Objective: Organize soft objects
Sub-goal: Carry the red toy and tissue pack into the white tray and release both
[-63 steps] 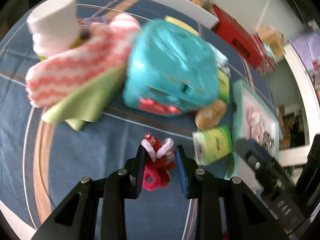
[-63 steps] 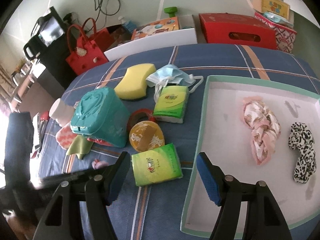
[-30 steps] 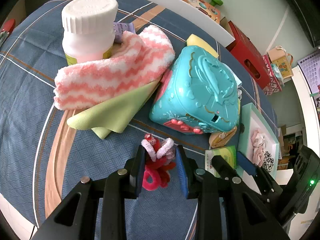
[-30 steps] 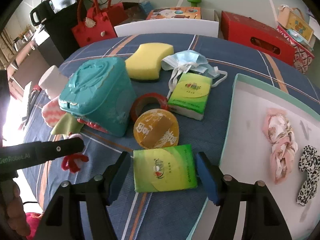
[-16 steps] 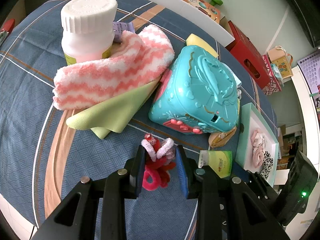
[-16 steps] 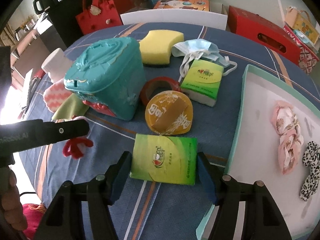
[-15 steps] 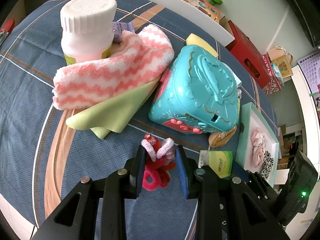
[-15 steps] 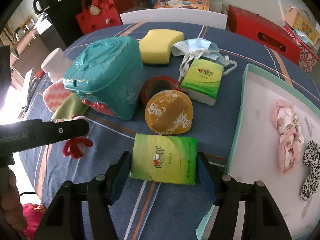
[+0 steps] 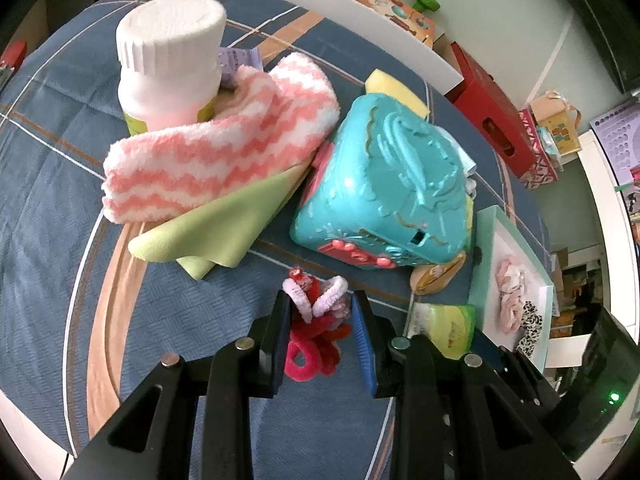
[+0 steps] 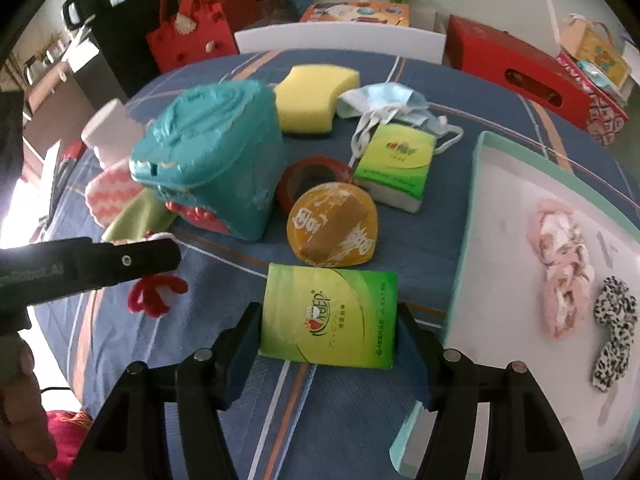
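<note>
Our left gripper (image 9: 321, 334) fingers are clamping the pipe-cleaner bundle (image 9: 316, 328) above the bench (image 9: 52, 184). Our right gripper (image 10: 329, 342) fingers are standing apart, flanking the near tissue pack (image 10: 330, 316); we cannot tell if they are touching it. Right of it, the tray (image 10: 466, 240) is holding two scrunchies (image 10: 560, 276). We are risking a slip: the glossy pack could squirt out of an off-centre squeeze.

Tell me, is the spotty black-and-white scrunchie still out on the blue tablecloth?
No, the leopard-print scrunchie lies inside the white tray, next to a pink scrunchie.
</note>
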`<state>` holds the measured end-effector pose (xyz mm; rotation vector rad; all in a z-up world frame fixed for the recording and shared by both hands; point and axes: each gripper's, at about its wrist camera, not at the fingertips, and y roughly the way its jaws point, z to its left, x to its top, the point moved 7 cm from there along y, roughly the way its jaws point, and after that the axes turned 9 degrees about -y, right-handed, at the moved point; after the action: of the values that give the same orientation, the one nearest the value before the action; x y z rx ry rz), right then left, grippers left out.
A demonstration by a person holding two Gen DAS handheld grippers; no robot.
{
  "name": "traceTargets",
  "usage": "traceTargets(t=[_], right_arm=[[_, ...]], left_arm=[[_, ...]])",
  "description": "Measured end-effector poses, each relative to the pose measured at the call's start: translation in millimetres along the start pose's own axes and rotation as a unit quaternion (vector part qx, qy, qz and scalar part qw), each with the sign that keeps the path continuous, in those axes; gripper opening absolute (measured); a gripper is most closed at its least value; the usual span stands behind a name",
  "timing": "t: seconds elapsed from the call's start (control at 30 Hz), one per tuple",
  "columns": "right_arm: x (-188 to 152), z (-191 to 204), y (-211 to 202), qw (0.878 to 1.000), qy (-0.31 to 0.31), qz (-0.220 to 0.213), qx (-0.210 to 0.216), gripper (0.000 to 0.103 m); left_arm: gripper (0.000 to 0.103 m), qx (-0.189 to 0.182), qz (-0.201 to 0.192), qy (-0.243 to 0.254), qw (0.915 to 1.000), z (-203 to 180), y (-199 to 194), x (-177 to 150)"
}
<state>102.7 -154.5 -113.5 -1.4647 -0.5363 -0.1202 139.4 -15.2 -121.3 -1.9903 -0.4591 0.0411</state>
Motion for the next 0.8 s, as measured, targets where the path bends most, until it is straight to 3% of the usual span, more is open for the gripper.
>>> traceTargets(t=[0.27,0.47,0.63,0.8], right_arm=[[8,-14,-37,0.998,0.032,-0.053,-0.012,0.067],[6,-54,-59,0.991,0.096,-0.086,-0.037,0.067],[-13,-105,-75,0.978,0.165,-0.090,-0.088,0.067],[-38,-154,-89,0.960,0.228,-0.091,-0.134,0.067]], left_arm=[[0.031,-0.013,-0.009,0.015,0.9998,-7,-10,2],[0.031,-0.036,-0.016,0.040,0.9985,-28,-13,-5],[0.031,-0.064,-0.030,0.088,0.9936,-59,-16,-17],[0.031,-0.102,-0.051,0.152,0.9817,-97,-22,-33]])
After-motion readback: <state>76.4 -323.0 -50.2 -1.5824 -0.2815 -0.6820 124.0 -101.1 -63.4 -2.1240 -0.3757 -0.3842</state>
